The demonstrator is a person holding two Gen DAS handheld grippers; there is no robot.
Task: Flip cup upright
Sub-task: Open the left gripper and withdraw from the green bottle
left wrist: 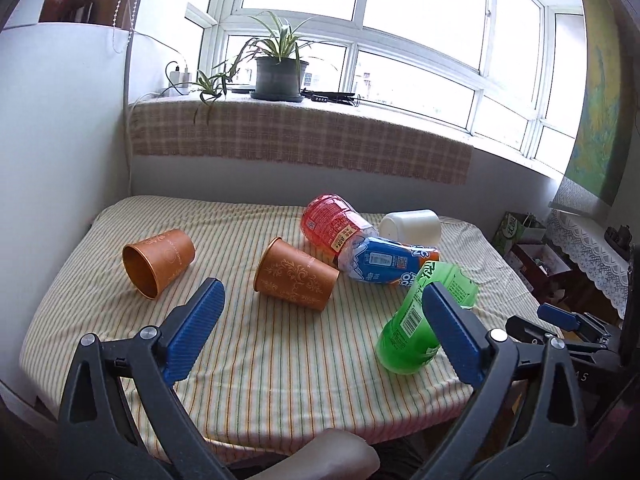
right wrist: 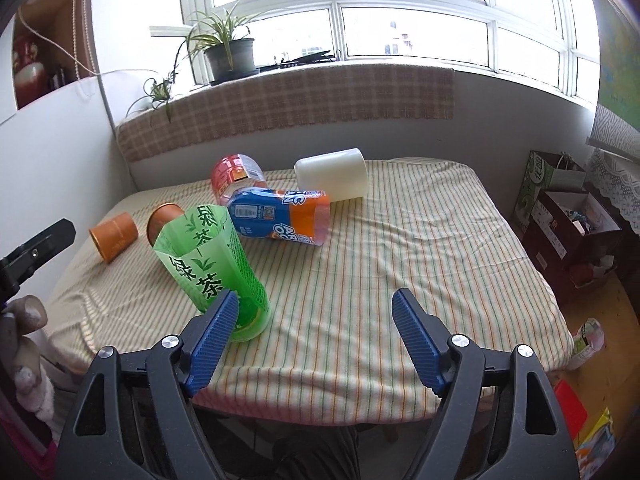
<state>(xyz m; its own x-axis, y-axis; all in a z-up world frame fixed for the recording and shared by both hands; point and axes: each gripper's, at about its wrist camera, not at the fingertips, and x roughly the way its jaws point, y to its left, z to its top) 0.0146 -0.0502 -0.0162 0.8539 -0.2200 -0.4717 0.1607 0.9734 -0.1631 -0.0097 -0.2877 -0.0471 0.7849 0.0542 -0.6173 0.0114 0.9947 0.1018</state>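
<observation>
Right wrist view, green cup (right wrist: 212, 268) standing tilted, both grippers' fingers (right wrist: 212, 338) spread, empty

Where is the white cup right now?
The white cup lies on its side at the far end of the striped table, beneath the window sill, just behind the blue and orange cup and right of the red cup.

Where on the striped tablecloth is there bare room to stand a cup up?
Widest bare stretch: right half of the tablecloth, right of the green cup and in front of the white cup. Also the near strip in front of the orange cups. Crowded: the far centre around the blue cup and red cup.
</observation>
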